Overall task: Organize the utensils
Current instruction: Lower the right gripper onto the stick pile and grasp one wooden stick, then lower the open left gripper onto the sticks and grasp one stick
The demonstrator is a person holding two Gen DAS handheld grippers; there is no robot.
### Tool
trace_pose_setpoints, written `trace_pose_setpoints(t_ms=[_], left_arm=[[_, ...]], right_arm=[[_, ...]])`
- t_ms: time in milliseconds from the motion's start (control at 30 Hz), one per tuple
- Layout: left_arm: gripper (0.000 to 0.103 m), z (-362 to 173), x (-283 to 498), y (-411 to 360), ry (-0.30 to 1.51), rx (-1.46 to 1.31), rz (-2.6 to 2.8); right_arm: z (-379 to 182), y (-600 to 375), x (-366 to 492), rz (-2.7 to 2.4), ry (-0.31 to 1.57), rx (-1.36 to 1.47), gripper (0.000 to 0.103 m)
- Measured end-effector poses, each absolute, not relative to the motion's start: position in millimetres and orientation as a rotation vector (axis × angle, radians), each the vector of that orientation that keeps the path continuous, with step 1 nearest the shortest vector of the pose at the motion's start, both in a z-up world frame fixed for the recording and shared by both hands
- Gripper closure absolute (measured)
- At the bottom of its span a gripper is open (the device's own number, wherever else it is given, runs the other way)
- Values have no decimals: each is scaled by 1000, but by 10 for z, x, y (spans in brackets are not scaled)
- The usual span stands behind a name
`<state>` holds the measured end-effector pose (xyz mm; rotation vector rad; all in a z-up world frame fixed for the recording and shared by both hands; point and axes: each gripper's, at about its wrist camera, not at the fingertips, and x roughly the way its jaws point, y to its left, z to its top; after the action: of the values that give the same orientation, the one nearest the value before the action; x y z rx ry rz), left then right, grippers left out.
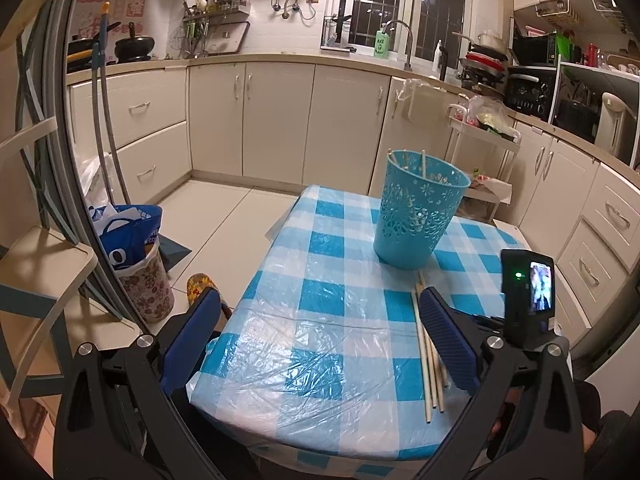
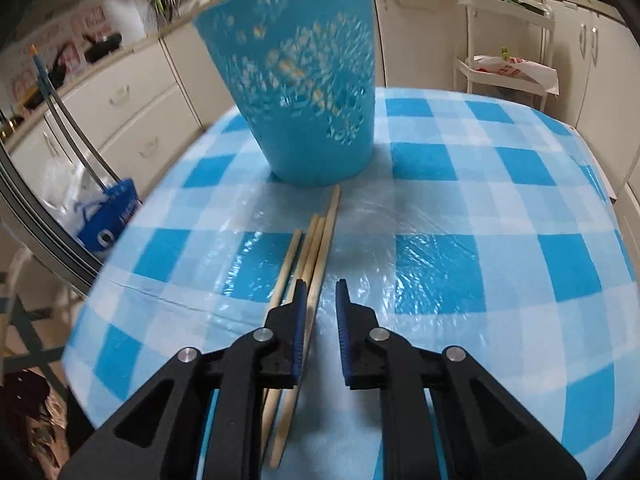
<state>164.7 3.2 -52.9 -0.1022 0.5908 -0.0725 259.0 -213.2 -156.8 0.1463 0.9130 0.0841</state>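
Observation:
A blue perforated plastic basket (image 1: 420,216) stands upright on the blue-and-white checked table (image 1: 320,320) and holds several wooden chopsticks (image 1: 423,163). It fills the top of the right wrist view (image 2: 304,92). Several more wooden chopsticks (image 1: 428,356) lie side by side on the table in front of it, seen also in the right wrist view (image 2: 316,248). My left gripper (image 1: 320,304) is wide open and empty above the table's near left edge. My right gripper (image 2: 321,288) is slightly open just above the lying chopsticks, its left finger (image 2: 298,312) over them, gripping nothing.
The right gripper's camera unit (image 1: 528,296) shows at the table's right side. A patterned bin (image 1: 148,284) with a blue bag (image 1: 124,232) stands on the floor left of the table. Cabinets (image 1: 280,120) line the walls. A white trolley (image 2: 508,40) stands behind the table.

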Motion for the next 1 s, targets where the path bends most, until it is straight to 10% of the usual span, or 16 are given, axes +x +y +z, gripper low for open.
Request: trace_pose_setpoints(t_ms=[700,1000], left_arm=[[8,-1213,2511,-913,781,114,-233],[9,-1462,2911,-1133,859,161,-245]], right_arm=[[-1494,-2521,2061,99,946,169,96],[-1545,-2444,2271,143,945,125,81]])
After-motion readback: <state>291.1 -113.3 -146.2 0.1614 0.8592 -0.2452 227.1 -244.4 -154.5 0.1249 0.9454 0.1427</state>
